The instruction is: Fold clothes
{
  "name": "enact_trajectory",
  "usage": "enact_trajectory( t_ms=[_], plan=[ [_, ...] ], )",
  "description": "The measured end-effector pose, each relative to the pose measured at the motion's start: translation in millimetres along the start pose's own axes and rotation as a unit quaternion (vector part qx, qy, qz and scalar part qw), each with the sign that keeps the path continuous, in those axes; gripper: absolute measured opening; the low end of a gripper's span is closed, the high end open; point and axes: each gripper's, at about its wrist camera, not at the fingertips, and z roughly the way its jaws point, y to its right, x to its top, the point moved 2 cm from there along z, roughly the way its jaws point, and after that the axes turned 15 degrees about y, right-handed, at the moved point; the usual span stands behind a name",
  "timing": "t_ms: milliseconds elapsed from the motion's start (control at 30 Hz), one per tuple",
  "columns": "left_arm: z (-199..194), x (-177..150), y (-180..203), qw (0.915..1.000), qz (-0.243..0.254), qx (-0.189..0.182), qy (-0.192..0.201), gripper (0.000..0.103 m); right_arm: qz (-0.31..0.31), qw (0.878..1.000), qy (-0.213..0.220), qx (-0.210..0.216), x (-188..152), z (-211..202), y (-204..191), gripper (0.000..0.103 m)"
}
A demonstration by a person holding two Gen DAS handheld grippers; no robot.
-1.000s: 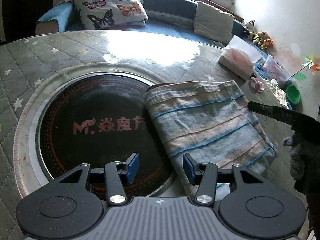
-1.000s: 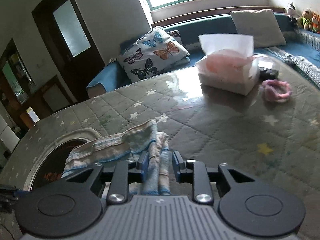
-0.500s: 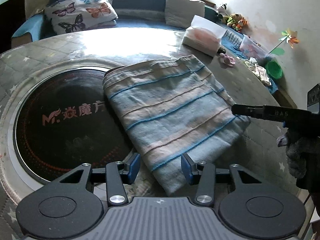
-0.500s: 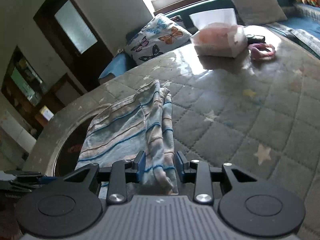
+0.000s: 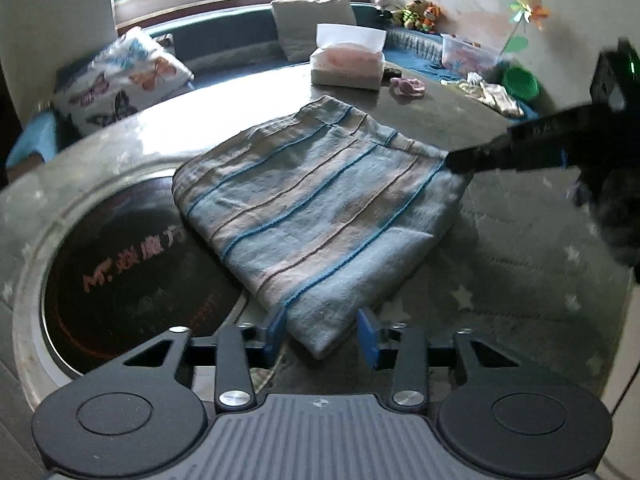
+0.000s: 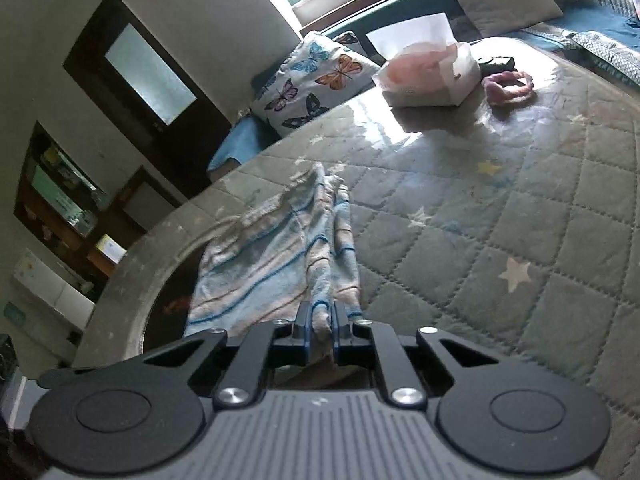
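Left wrist view: the striped cloth (image 5: pixel 316 216) is lying folded on the worktop (image 5: pixel 520 264), partly over a dark round inset. The left gripper (image 5: pixel 322 330) is hovering low, fingers wide around the near corner, not yet closing. The right gripper (image 6: pixel 320 320) is pinching a far corner, level with the worktop. Closing squarely on all layers should keep the edges aligned.

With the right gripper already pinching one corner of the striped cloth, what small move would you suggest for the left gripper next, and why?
Probably close the left gripper on the near corner of the striped cloth. Its jaws stand open on either side of that corner, while the right gripper is shut on another corner, so both corners need holding before the fold.
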Motion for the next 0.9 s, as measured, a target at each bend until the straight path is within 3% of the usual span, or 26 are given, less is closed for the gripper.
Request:
enact_trajectory(
  t_ms=[67, 167, 233, 400, 533, 633, 767, 900],
  plan=[
    [1, -1, 3, 0.9998, 0.020, 0.008, 0.003, 0.015, -0.002, 1.000, -0.002, 0.003, -1, 0, -2, 0.008],
    [-2, -1, 3, 0.9994, 0.025, 0.019, 0.013, 0.002, 0.004, 1.000, -0.004, 0.002, -4, 0, 1, 0.008],
    [-5, -2, 0, 0.9992, 0.027, 0.027, 0.015, 0.000, 0.009, 1.000, -0.004, 0.000, -6, 0, 4, 0.008],
    [-11, -7, -8, 0.9985, 0.027, 0.045, 0.016, 0.000, 0.022, 1.000, -0.006, -0.004, -12, 0, 12, 0.009],
    [-16, -9, -12, 0.9988, 0.027, 0.039, 0.013, 0.001, 0.033, 0.999, -0.007, -0.007, -16, 0, 18, 0.016],
    [-20, -8, -4, 0.9983, 0.044, 0.029, 0.027, 0.006, 0.032, 0.999, -0.006, -0.008, -17, -1, 19, 0.018],
    [-14, -7, 14, 0.9965, 0.073, 0.016, 0.036, 0.030, 0.033, 0.999, -0.007, -0.010, -17, 0, 19, 0.019],
    [-1, -7, 23, 0.9942, 0.098, 0.022, 0.036, 0.031, 0.043, 0.999, -0.005, -0.009, -17, -2, 22, 0.019]
  ],
)
